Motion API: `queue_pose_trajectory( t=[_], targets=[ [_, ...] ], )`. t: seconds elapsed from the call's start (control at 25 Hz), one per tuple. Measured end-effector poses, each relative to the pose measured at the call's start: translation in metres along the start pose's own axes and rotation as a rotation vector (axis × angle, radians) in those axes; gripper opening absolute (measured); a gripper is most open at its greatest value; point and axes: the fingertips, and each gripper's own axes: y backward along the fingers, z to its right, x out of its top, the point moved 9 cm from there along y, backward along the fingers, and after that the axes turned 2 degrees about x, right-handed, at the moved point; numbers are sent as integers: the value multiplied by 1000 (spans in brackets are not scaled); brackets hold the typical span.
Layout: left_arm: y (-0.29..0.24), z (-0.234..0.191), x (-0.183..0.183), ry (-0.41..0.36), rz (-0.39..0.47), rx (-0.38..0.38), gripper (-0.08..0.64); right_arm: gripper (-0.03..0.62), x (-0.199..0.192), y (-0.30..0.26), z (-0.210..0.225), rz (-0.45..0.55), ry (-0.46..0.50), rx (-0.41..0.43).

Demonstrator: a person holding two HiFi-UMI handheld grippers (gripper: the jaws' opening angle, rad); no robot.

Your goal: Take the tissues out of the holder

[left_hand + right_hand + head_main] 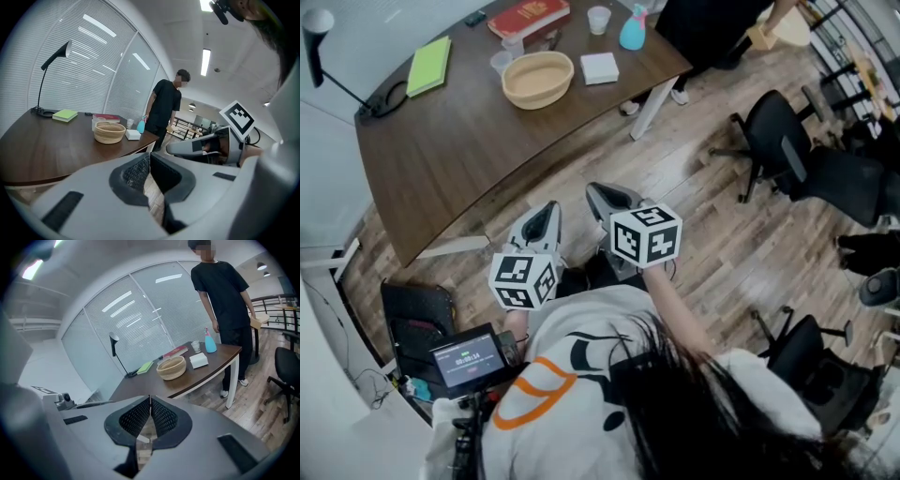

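A flat white tissue pack (599, 67) lies on the brown table (469, 150), right of a woven basket (537, 80). I cannot tell which thing is the holder. The pack (198, 361) and basket (171, 368) also show far off in the right gripper view, and both lie small in the left gripper view, the pack (133, 134) beside the basket (109, 132). My left gripper (549, 208) and right gripper (596, 193) hang side by side over the wooden floor, well short of the table's near edge. Both are shut with nothing between the fingers, the left gripper's (149, 155) pads meeting like the right gripper's (150, 398).
A person in black (226, 301) stands at the table's far end. On the table lie a green notebook (429, 66), a red book (528, 17), cups, a blue spray bottle (632, 30) and a desk lamp (319, 42). Office chairs (778, 141) stand to the right.
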Motion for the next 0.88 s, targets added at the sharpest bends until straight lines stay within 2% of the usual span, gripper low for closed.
queue_pose_trajectory(
  t=[0.24, 0.44, 0.72, 0.88],
  targets=[
    [3, -2, -5, 8, -13, 1, 2, 20, -8, 0, -3, -14, -4, -2],
    [49, -20, -8, 0, 8, -12, 2, 20, -26, 0, -53, -11, 27, -14],
    [28, -10, -9, -9, -2, -27, 2, 20, -23, 3, -31, -11, 24, -24],
    [57, -21, -11, -12, 16, -30, 2, 20, -33, 4, -61, -4, 44, -30]
  ],
)
